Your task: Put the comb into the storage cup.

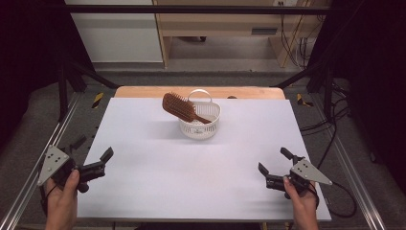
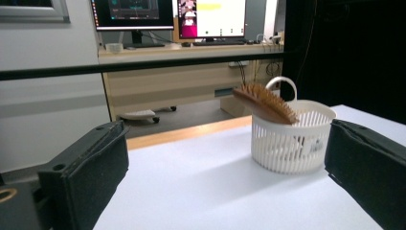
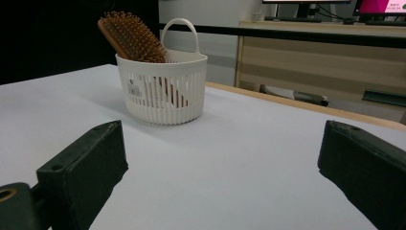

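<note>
Both grippers, left (image 1: 98,163) and right (image 1: 274,164), sit spread wide at my table edge; I'd approach the hairbrush (image 1: 178,106) head slowly, steadying the basket (image 1: 200,125).

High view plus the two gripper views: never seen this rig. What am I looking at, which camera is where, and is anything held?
No robot here: a person holds a hand-operated two-jaw gripper in each hand. The high view looks down from above the person's side, with the left gripper and the right gripper near the table's front corners. The other two pictures come from cameras riding on each gripper, looking out between its black jaws. On the white table stands a white slatted basket with a loop handle; a brown wooden hairbrush sits in it, handle down, bristled head leaning out over the rim. Both grippers are open and hold nothing.
</note>
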Demonstrator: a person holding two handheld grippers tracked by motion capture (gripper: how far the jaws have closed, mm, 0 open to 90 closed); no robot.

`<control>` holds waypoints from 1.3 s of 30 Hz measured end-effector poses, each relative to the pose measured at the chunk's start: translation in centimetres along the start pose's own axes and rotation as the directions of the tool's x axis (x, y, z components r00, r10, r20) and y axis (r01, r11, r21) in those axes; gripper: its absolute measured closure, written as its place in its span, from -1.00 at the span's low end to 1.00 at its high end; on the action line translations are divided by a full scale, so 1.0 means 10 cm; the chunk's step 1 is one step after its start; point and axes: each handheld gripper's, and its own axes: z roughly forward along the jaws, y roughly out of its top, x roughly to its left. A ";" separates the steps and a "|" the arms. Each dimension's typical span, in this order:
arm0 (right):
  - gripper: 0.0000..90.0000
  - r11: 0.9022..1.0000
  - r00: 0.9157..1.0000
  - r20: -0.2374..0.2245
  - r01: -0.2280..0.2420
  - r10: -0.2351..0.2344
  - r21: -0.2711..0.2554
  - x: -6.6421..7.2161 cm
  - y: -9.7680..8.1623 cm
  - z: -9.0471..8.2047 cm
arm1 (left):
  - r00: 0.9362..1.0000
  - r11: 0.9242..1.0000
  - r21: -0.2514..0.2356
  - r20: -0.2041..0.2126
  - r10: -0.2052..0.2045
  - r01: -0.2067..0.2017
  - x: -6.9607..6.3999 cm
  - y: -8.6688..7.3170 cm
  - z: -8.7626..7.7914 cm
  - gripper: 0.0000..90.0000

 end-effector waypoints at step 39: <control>-0.93 1.000 1.000 -0.015 -0.015 0.016 0.013 0.00 -0.10 0.04 | 0.997 0.998 0.056 0.076 -0.033 0.029 -0.35 -0.68 0.00 -0.96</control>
